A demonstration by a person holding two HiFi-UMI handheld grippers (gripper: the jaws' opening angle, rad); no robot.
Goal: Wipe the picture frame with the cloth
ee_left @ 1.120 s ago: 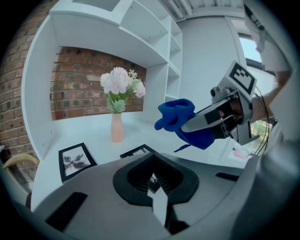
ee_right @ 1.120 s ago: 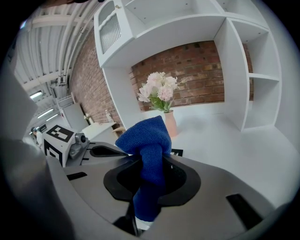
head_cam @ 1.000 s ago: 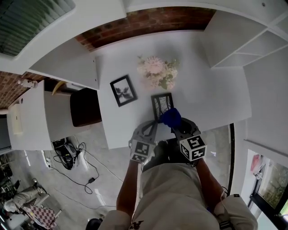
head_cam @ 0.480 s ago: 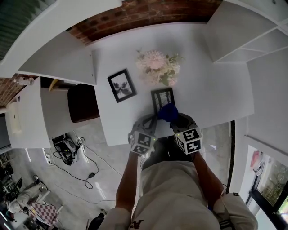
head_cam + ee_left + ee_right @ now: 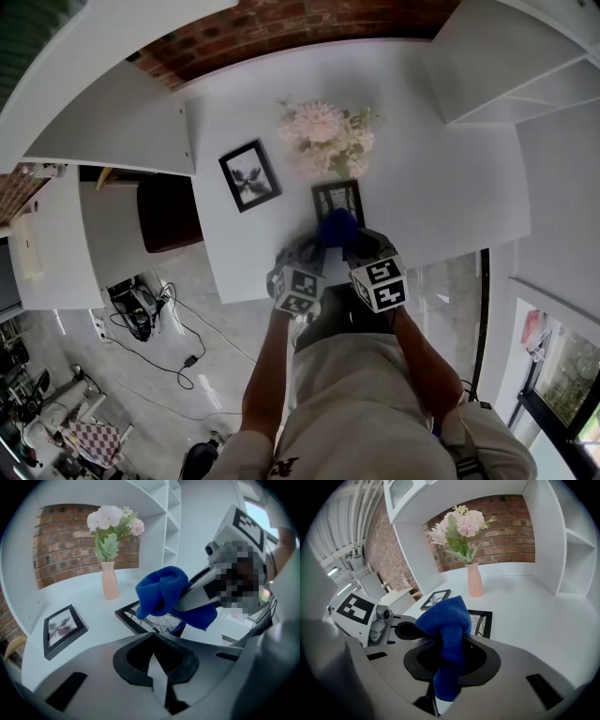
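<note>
A black picture frame [image 5: 337, 199] lies flat on the white table [image 5: 431, 197]; it also shows in the left gripper view [image 5: 137, 619] and the right gripper view [image 5: 482, 619]. My right gripper [image 5: 349, 240] [image 5: 447, 644] is shut on a bunched blue cloth [image 5: 446, 617] [image 5: 335, 227] [image 5: 161, 592]. The cloth sits over the frame's near edge; I cannot tell whether it touches. My left gripper [image 5: 313, 247] [image 5: 153, 657] is just left of it, shut, with nothing between the jaws.
A second black frame [image 5: 249, 175] [image 5: 63, 627] lies to the left. A pink vase of flowers [image 5: 323, 141] [image 5: 474, 581] stands behind the frame. White shelves [image 5: 525, 75] rise at the right. The table's front edge is close to my body.
My right gripper has carried the cloth leftward over the frame's near edge. The left gripper has stayed where it was beside the frame.
</note>
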